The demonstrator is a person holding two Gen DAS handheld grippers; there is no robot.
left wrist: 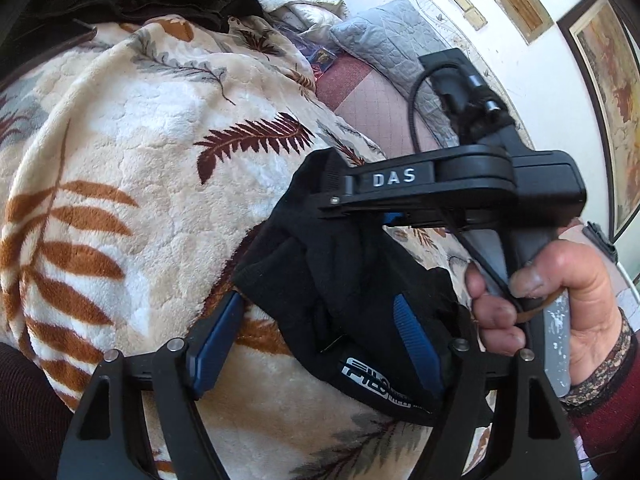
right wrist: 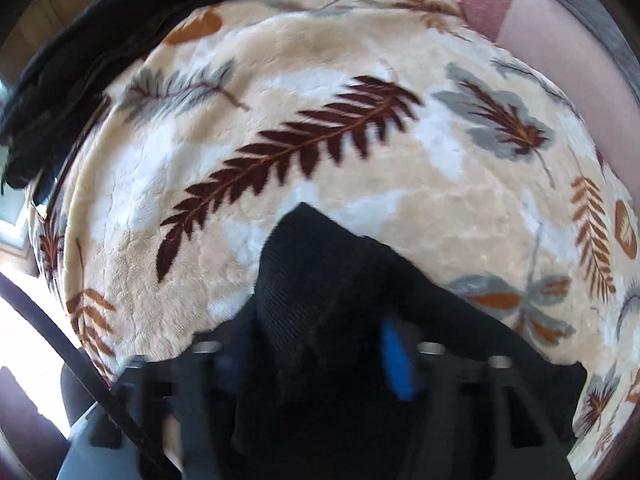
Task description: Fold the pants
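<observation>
Your right tool (left wrist: 344, 196) is clenched on the black pants (left wrist: 352, 280) — your left tool (left wrist: 320, 344) stands released around them, above the leaf-print blanket (left wrist: 140, 152).

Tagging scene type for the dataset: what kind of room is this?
Likely a bedroom: a plush leaf-print blanket covers a bed, a quilted grey pillow lies behind, and framed pictures hang on the wall.

A leaf-print fleece blanket (left wrist: 132, 184) spreads ahead of both grippers; beyond it lies a grey quilted pillow (left wrist: 384, 40), then a framed picture (left wrist: 612, 92) on the white wall (left wrist: 560, 76).
</observation>
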